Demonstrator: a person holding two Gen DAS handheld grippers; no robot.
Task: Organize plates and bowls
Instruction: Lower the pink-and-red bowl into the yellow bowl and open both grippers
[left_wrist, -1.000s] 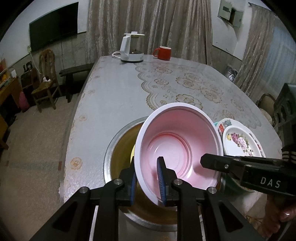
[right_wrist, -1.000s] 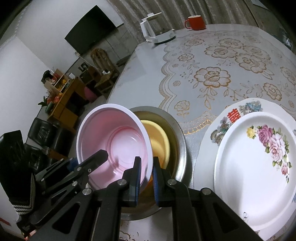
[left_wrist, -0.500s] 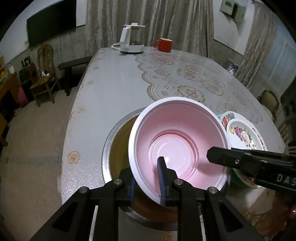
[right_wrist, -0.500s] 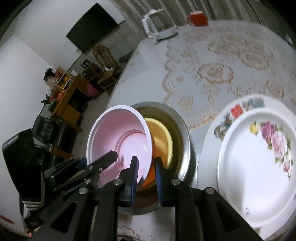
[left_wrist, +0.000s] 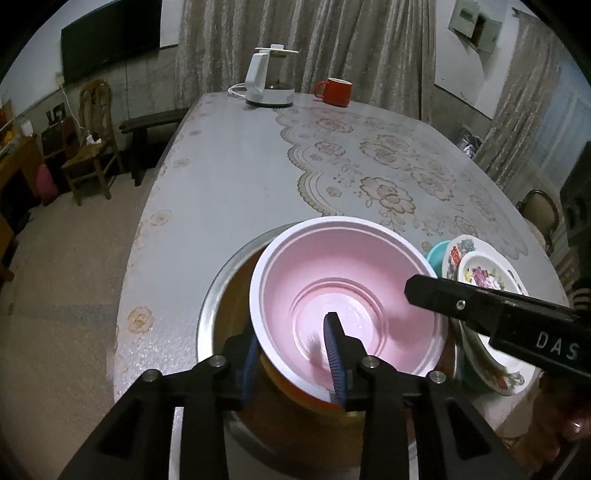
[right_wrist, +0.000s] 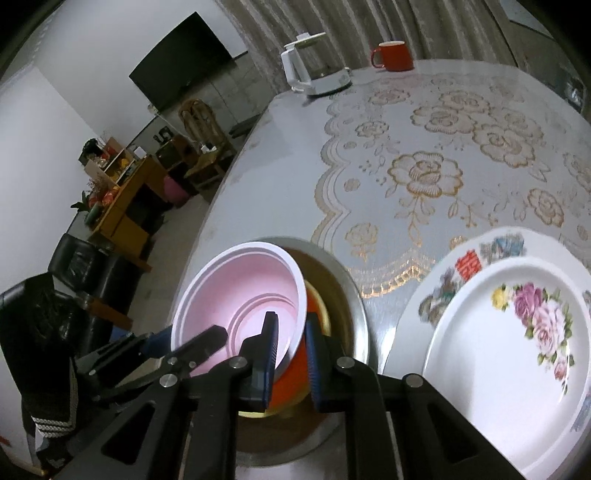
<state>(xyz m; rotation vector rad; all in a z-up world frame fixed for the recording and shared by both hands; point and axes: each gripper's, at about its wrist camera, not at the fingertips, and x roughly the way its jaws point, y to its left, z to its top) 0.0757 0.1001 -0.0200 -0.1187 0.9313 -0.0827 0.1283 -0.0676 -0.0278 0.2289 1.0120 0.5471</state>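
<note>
The pink bowl's (left_wrist: 354, 295) rim sits between the opening left tool's (left_wrist: 295, 354) jaws.

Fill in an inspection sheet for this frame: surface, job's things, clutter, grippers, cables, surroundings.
Surface: grey table under a gold-flowered lace cloth.
Job's things: pink plastic bowl sits tilted in an orange-and-yellow bowl, inside a wide steel basin; rose-patterned white plate lies on a larger patterned plate.
Clutter: white electric kettle, red mug.
Grippers: left gripper jaws opening, pink bowl's rim between them; right gripper pinches that bowl's rim.
Cables: white kettle cord.
Surroundings: curtains, wall television, wooden chair.
</note>
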